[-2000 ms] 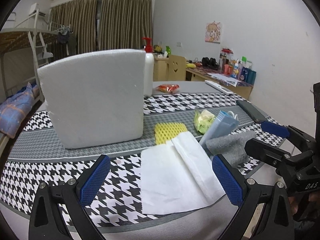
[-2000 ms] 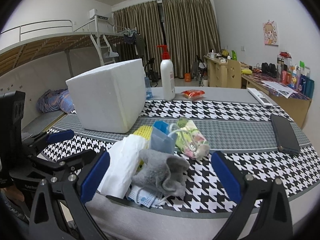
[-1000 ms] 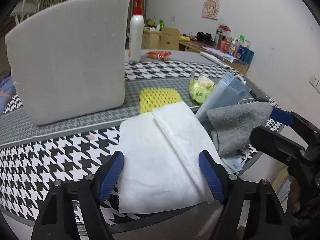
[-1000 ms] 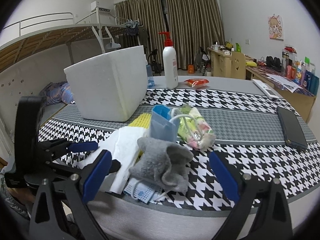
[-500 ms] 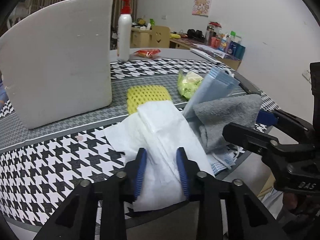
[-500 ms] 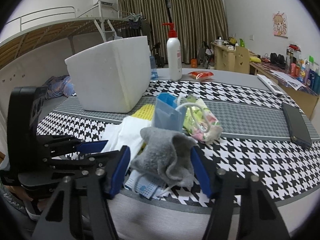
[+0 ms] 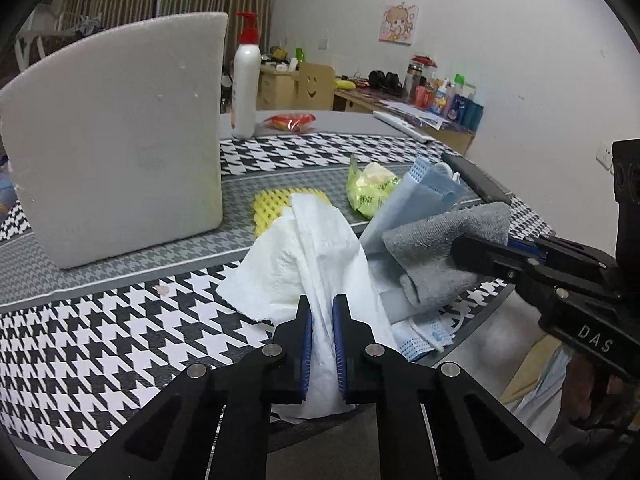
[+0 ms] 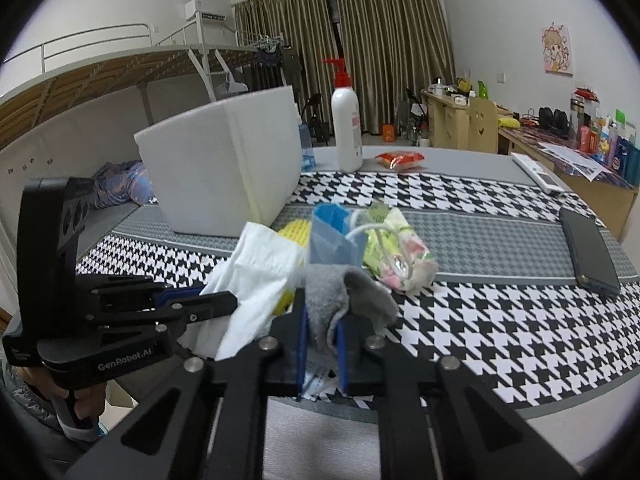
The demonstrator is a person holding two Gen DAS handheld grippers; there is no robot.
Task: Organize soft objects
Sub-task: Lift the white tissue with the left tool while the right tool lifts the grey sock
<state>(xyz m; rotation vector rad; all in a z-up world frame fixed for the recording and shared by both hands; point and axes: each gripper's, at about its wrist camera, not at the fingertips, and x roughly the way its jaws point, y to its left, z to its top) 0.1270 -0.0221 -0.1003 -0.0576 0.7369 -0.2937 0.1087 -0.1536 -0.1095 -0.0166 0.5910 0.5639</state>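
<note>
Two soft items are pinched at the table's near edge: the left gripper (image 7: 322, 322) clamps the white tissue (image 7: 308, 256), the right gripper (image 8: 321, 330) the grey cloth (image 8: 340, 292). Lifting could tear the tissue or drag the blue masks (image 7: 416, 196) underneath off the table (image 7: 100, 320).

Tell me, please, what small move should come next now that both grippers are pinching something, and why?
Probably lift both straight up a little. The left gripper is shut on the white tissue, the right gripper on the grey cloth, and both lie tangled with the blue mask.
</note>
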